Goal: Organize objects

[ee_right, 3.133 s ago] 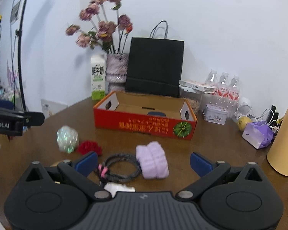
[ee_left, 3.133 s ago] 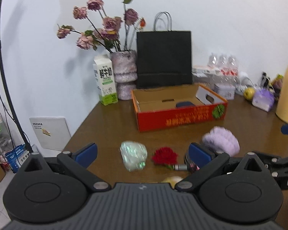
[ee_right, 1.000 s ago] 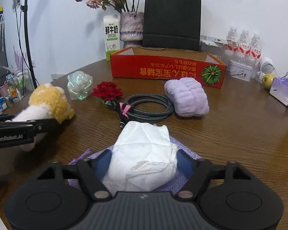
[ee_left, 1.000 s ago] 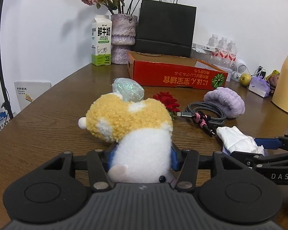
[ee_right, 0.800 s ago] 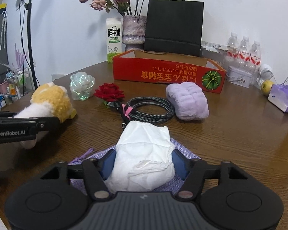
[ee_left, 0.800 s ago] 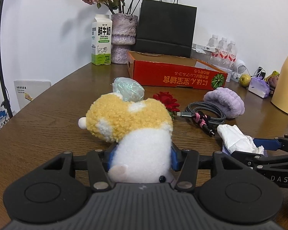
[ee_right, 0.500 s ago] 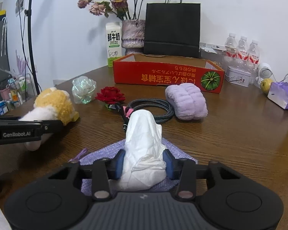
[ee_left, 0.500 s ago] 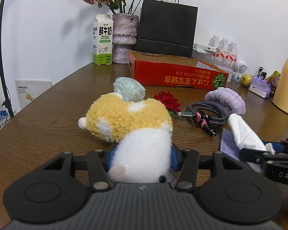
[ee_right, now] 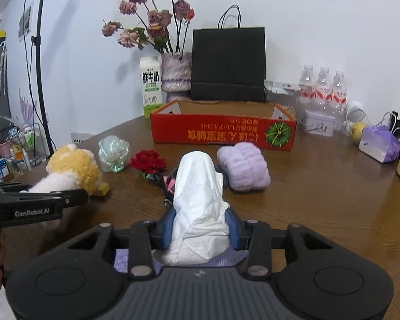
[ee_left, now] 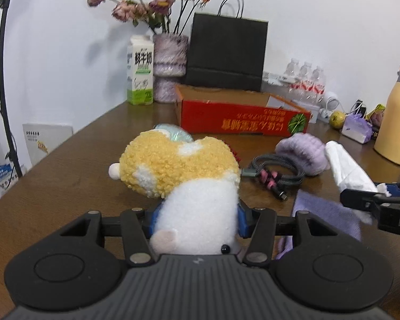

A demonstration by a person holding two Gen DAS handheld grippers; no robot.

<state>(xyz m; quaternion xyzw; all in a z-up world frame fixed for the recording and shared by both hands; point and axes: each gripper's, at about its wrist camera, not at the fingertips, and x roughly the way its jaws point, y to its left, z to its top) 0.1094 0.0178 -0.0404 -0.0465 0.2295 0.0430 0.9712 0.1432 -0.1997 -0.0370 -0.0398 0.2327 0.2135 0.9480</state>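
Right wrist: fingers (ee_right: 200,225) clenched on tissue (ee_right: 198,202); cable (ee_left: 276,172), headband (ee_right: 242,166) ahead; left fingers (ee_left: 196,217) grasp plush (ee_left: 184,181).

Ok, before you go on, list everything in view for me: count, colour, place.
box: 1, red, table back
paper bag: 1, black, behind box
vase: 1, purple, beside bag, dried flowers
milk carton: 1, white-green, left of vase
water bottles: 3, clear, right of box
tin: 1, grey, before bottles
fluffy pad: 1, lilac, table middle
cable: 1, grey, coiled
rose: 1, red
plastic ball: 1, clear
flask: 1, yellow, right
plush toy: 1, yellow-white, held
tissue: 1, white, held
left gripper: black
right gripper: black
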